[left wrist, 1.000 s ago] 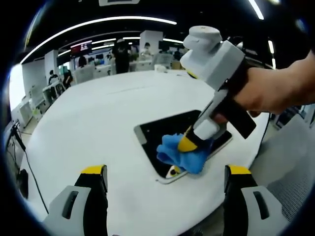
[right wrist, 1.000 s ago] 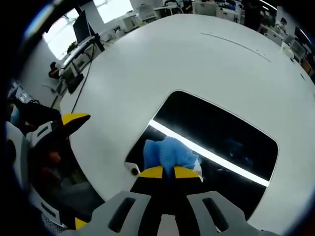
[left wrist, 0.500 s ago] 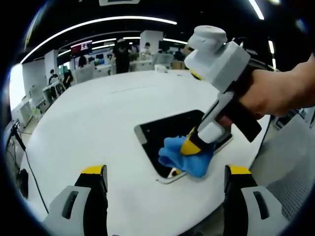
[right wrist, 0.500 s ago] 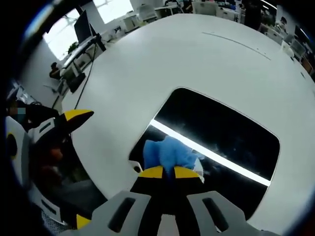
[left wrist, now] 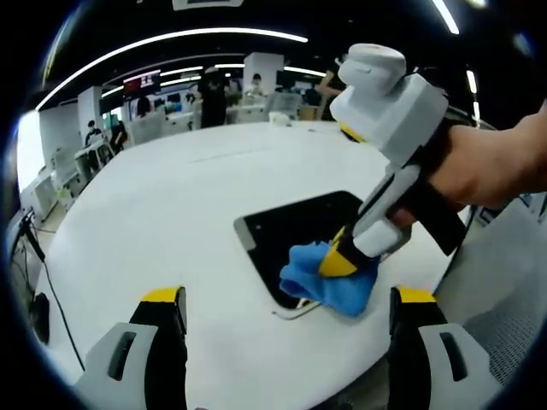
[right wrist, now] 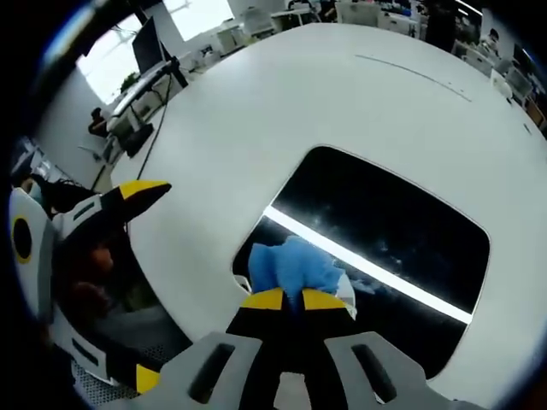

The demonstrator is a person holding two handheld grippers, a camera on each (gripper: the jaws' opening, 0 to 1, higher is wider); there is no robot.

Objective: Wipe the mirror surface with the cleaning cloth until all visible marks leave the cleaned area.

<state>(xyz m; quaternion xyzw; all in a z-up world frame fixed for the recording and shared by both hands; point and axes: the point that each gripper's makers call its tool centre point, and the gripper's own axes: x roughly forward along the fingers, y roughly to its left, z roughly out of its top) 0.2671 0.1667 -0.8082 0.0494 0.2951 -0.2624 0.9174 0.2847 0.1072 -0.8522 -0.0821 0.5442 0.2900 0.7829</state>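
Note:
A dark rectangular mirror (left wrist: 295, 235) (right wrist: 389, 248) with a white frame lies flat on the round white table (left wrist: 171, 213) (right wrist: 282, 94). It reflects a bright light strip and shows faint smudges. My right gripper (right wrist: 289, 298) (left wrist: 342, 260) is shut on a blue cleaning cloth (right wrist: 291, 266) (left wrist: 329, 284) and presses it on the mirror's near corner. A hand holds that gripper in the left gripper view. My left gripper (left wrist: 286, 299) hovers open above the table edge, short of the mirror, with nothing between its yellow-tipped fingers. It appears at the left of the right gripper view as the left gripper (right wrist: 85, 248).
Beyond the table's far edge lies an office with desks, monitors (right wrist: 141, 38) and people (left wrist: 209, 90). A cable (left wrist: 51, 299) runs down past the table's left rim. A grey mat (left wrist: 504, 299) lies to the right beyond the table edge.
The right gripper has slid the blue cloth a little along the mirror's near edge, towards the right in the left gripper view. The left gripper has stayed put.

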